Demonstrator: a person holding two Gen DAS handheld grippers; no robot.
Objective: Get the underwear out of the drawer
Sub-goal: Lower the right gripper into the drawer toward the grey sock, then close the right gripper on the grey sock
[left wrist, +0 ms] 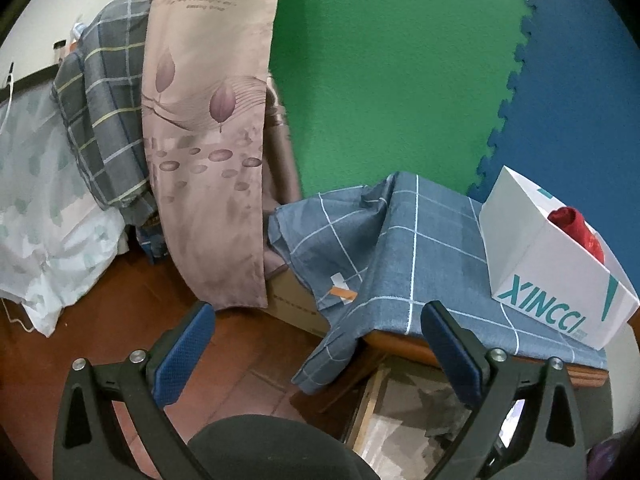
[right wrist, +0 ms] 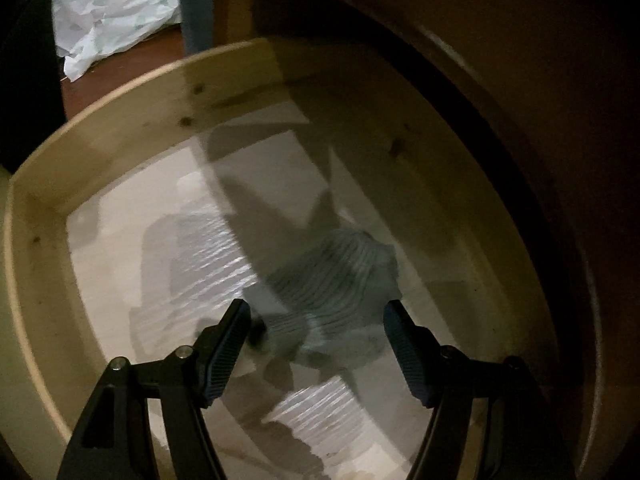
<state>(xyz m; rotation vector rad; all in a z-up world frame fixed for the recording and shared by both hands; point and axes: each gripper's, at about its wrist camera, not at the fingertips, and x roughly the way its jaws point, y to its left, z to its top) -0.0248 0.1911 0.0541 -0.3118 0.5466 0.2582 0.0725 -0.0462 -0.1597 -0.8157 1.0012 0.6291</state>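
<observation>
In the right wrist view, a grey striped piece of underwear (right wrist: 336, 272) lies crumpled on the floor of the open wooden drawer (right wrist: 132, 120). My right gripper (right wrist: 318, 312) points down into the drawer just above the underwear, jaws wide apart, pads clear of the cloth. The picture is dim and blurred. In the left wrist view my left gripper (left wrist: 316, 314) is open and empty, held above the drawer's edge (left wrist: 372, 404), which shows at the bottom under the table.
A blue checked cloth (left wrist: 400, 248) covers the table, bearing a white XINCCI box (left wrist: 552, 280) with something red (left wrist: 576, 228) inside. A floral curtain (left wrist: 208, 128) hangs left, checked bedding (left wrist: 104, 100) beside it. White plastic sheeting (right wrist: 116, 12) lies on the brown floor.
</observation>
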